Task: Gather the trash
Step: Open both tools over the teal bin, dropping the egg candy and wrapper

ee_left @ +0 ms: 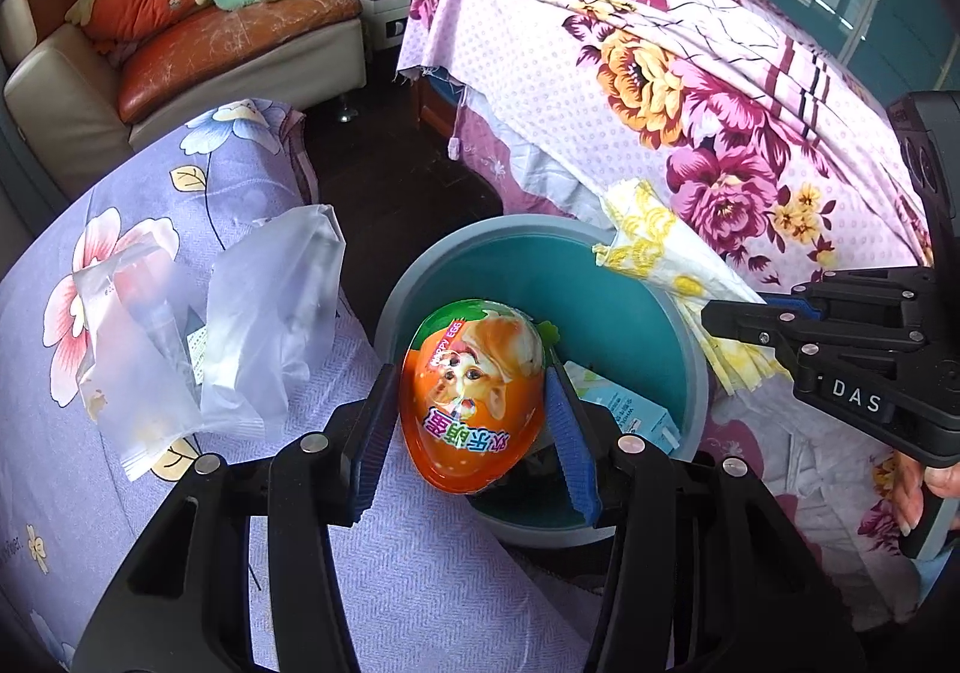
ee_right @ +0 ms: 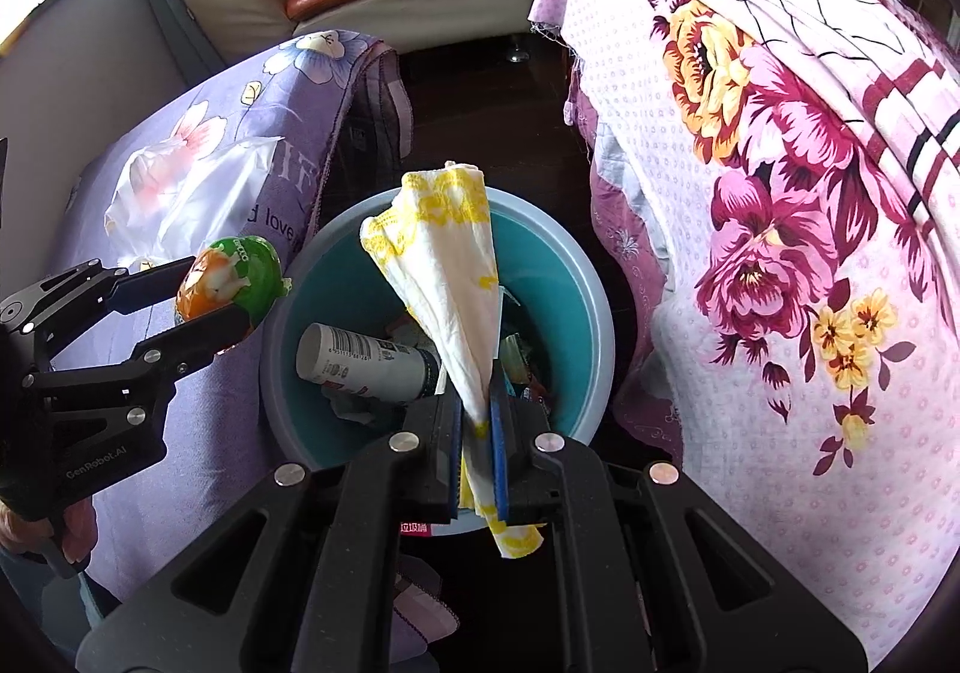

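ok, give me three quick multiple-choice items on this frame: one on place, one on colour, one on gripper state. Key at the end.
1. Where is the white bottle?
A. on the purple blanket
B. lying inside the bin
C. on the sofa

2. What colour is the inside of the bin?
A. teal
B. red
C. black

3. What is the right gripper doing?
A. open over the bin
B. shut on the egg-shaped pack
C. shut on the yellow-and-white paper

Key:
1 B, the right wrist view shows the bottle on its side among other trash in the bin.
2 A, the inner wall is teal in both views.
3 C, the yellow-and-white paper is pinched between the blue pads; the left gripper has the egg-shaped pack.
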Demonstrator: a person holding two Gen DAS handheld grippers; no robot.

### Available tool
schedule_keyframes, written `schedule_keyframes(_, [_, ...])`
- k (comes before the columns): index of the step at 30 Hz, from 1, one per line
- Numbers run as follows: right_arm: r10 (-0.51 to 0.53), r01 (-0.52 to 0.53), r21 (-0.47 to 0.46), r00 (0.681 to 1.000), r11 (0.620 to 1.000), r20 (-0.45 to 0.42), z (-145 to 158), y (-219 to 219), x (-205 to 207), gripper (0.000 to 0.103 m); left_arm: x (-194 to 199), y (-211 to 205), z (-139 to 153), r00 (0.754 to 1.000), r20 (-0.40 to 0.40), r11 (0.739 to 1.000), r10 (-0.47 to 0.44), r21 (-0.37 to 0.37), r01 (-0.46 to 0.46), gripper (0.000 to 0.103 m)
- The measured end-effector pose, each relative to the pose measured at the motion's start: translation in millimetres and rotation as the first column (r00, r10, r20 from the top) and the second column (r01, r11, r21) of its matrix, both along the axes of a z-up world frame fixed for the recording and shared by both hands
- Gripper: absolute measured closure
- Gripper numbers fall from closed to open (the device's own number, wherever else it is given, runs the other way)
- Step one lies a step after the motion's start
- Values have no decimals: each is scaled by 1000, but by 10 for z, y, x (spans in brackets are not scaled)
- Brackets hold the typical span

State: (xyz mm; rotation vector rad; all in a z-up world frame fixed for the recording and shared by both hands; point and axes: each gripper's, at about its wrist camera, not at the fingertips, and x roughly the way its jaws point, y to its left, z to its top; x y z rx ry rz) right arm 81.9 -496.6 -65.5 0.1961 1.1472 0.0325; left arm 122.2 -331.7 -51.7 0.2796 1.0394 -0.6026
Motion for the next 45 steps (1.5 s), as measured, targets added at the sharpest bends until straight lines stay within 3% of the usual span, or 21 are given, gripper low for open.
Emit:
schedule_keyframes(18, [-18, 17, -21, 1000, 1000, -18, -33, -32, 174, 95, 252, -56, -142, 1000, -21, 1000, 10, -17, -11, 52])
schedule_keyframes(20, [-20, 19, -22, 1000, 1000, -18, -25, -33, 187, 95, 252, -47, -140, 1000, -14, 1000, 13, -14, -13, 46])
schedule_keyframes(22, [-19, 19, -25, 1000, 999, -20, -23, -29, 204, 95, 252, -16, -125, 1000, -1, 1000, 26, -12, -26, 22])
schedule_keyframes(24, [-18, 18, -28, 1000, 999, -22, -22, -17, 218, 95, 234, 38, -72, 998, 35, 999, 45, -19, -44, 10])
schedule_keyframes(26, [-18, 18, -30, 1000, 999, -23, -20, -9, 224, 95, 229, 95, -29, 997, 57, 998, 61, -22, -60, 6])
schedule_keyframes(45, [50, -54, -49, 997, 997, -63, -93, 356, 344, 92, 163, 527, -13, 989, 59, 991, 135, -12, -134, 5])
